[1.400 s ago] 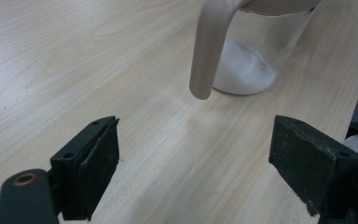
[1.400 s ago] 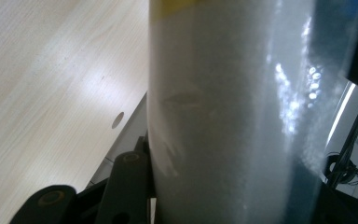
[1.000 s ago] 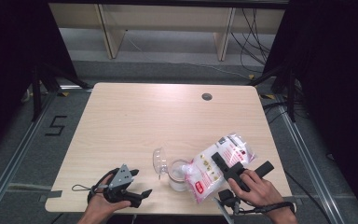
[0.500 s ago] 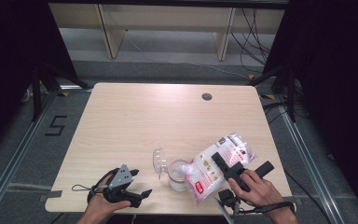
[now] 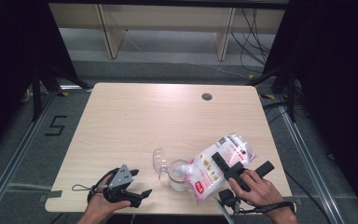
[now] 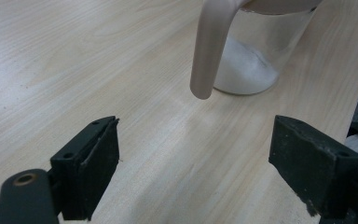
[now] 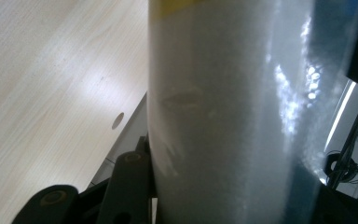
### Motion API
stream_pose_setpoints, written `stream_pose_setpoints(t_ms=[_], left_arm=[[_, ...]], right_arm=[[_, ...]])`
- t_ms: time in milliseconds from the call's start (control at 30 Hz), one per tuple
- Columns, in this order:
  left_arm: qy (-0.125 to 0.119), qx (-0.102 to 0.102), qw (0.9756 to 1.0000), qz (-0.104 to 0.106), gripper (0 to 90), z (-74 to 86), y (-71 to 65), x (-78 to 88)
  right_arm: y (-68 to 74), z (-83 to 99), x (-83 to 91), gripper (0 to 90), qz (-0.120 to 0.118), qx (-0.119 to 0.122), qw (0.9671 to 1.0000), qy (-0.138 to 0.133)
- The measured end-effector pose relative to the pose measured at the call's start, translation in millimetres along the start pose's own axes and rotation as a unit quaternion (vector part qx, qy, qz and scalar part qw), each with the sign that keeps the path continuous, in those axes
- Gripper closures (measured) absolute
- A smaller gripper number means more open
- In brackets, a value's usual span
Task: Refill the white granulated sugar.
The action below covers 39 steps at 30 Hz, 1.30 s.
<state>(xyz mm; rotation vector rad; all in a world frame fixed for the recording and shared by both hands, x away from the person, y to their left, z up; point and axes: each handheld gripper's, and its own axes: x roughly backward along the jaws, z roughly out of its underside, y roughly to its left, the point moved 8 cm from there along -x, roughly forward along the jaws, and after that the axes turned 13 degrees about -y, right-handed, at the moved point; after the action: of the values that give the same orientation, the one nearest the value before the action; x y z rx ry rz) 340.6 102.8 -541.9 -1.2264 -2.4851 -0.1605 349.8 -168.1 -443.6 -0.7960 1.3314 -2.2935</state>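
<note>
Where tilted, clear bag [image 5: 216,167] (red label) shows white grains.

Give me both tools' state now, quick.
Left tool: open, empty, resting near the jar.
Right tool: shut on the bag, tilted over the jar.

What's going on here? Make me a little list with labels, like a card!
Work: pouring white grains from a bag into a jar
Bag: clear, red label, tilted over the jar's mouth
Jar: clear, some white grains at the bottom
Lid: clear, open beside the jar
Right tongs: shut on the bag
Left tongs: open, holding nothing, near the table's front edge
Table: light wood
</note>
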Motion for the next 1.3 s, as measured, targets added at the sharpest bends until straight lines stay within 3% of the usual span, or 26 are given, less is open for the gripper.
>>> stream_pose_setpoints(t_ms=[1300], left_arm=[[-0.004,-0.001,1.0000,-0.004,15.5,-0.8,0.2,0.1]], right_arm=[[-1.9,0.4,2.1,67.3,0.002,-0.003,1.0000,-0.005]])
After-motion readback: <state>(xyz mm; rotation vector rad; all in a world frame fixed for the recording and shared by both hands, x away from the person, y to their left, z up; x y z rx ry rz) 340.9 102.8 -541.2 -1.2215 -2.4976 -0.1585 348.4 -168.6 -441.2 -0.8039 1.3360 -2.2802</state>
